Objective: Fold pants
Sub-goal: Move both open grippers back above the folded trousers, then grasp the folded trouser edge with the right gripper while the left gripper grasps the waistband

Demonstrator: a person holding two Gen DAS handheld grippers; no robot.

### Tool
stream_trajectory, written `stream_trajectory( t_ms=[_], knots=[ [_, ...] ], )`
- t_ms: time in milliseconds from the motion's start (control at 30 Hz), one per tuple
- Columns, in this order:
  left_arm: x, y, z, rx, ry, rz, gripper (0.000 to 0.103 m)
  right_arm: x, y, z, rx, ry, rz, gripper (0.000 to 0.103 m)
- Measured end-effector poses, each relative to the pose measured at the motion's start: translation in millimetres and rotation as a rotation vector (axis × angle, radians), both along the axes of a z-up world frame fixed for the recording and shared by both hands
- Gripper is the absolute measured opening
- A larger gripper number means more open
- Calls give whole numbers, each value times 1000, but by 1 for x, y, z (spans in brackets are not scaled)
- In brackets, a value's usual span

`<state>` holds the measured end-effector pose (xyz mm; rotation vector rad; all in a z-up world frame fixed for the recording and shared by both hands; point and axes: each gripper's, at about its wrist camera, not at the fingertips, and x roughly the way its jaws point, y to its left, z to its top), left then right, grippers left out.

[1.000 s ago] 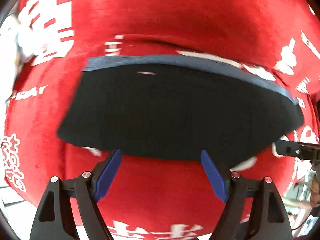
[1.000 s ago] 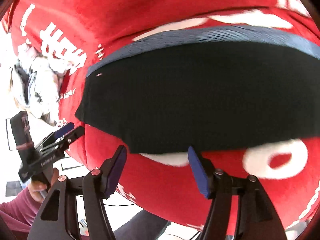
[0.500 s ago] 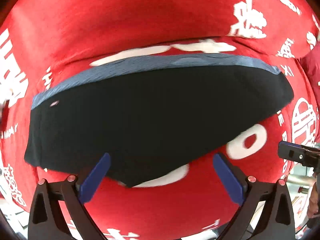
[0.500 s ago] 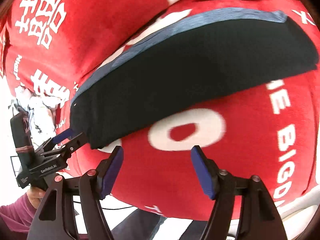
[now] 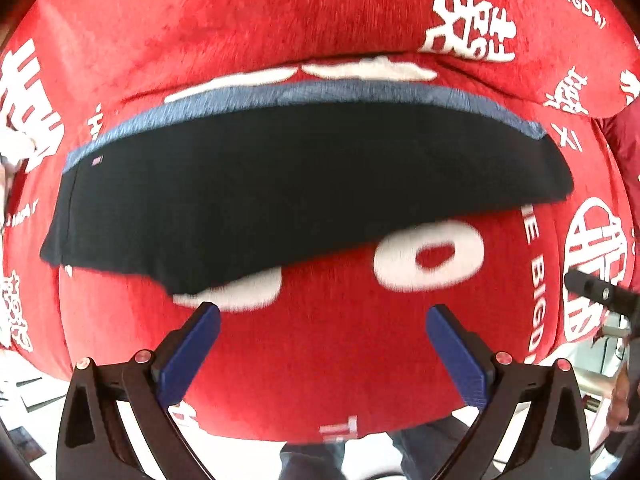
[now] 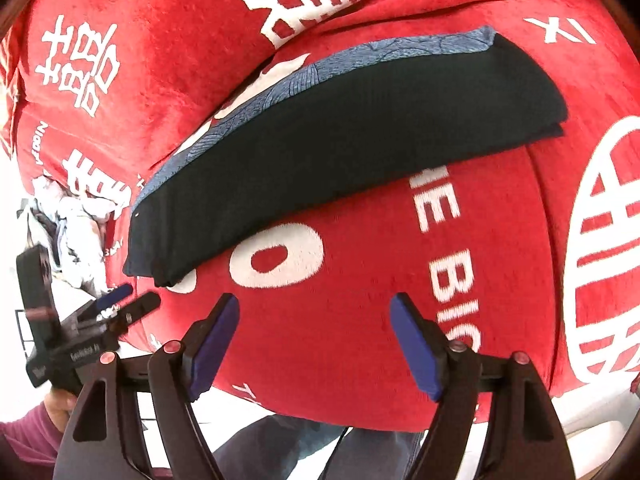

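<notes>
The dark pants lie folded into a flat band on the red blanket, a blue-grey patterned strip along their far edge. In the left wrist view my left gripper hangs wide open over bare red cloth, just short of the pants' near edge, nothing between its blue pads. My right gripper is opening, empty too, over the blanket to the right of the pants' near corner. The left gripper also shows at the left of the right wrist view.
The red blanket with white lettering covers the whole work surface. A crumpled pile of pale clothes lies at its left edge. A person's legs stand at the near edge, with a hand and purple sleeve at the lower left.
Both grippers have drawn back from the pants' near edge and shifted right, with their jaws spreading wider. The pants lie released and sit farther up and to the left in both views.
</notes>
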<state>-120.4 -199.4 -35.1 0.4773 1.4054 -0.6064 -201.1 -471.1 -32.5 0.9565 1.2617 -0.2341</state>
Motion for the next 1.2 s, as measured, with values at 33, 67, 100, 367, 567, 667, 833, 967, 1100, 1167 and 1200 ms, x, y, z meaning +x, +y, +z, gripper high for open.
stream_trajectory(
  t_ms=[33, 67, 100, 367, 567, 667, 833, 967, 1100, 1167, 1200],
  knots=[
    [-5, 8, 0, 2, 0, -1, 103, -3, 5, 1, -2, -3, -1, 81],
    [-8, 16, -1, 1, 1, -1, 103, -5, 9, 1, -3, -6, -1, 81],
    [-11, 23, -2, 1, 1, 2, 103, -6, 16, 1, -3, -8, 1, 81],
    [-27, 121, 12, -14, -19, 102, 103, -9, 98, 10, 6, -15, 87, 81],
    [-33, 158, 14, -8, -40, 121, 103, -14, 127, 19, 1, -44, 99, 81],
    [-32, 161, 10, -6, -26, 128, 103, -17, 128, 19, -4, -40, 89, 81],
    [-32, 141, 11, -34, -1, 105, 103, -23, 118, 23, -19, -37, 70, 81],
    [-29, 108, 13, -42, -18, 65, 103, -26, 96, 21, -20, -30, 34, 81],
    [-19, 70, 9, -47, -16, 43, 103, -23, 67, 17, -21, -24, 4, 81],
    [-11, 47, 4, -46, -4, 39, 103, -20, 48, 14, -22, -21, -12, 81],
    [-6, 35, 2, -50, 4, 35, 103, -18, 35, 11, -23, -18, -24, 81]
  ],
)
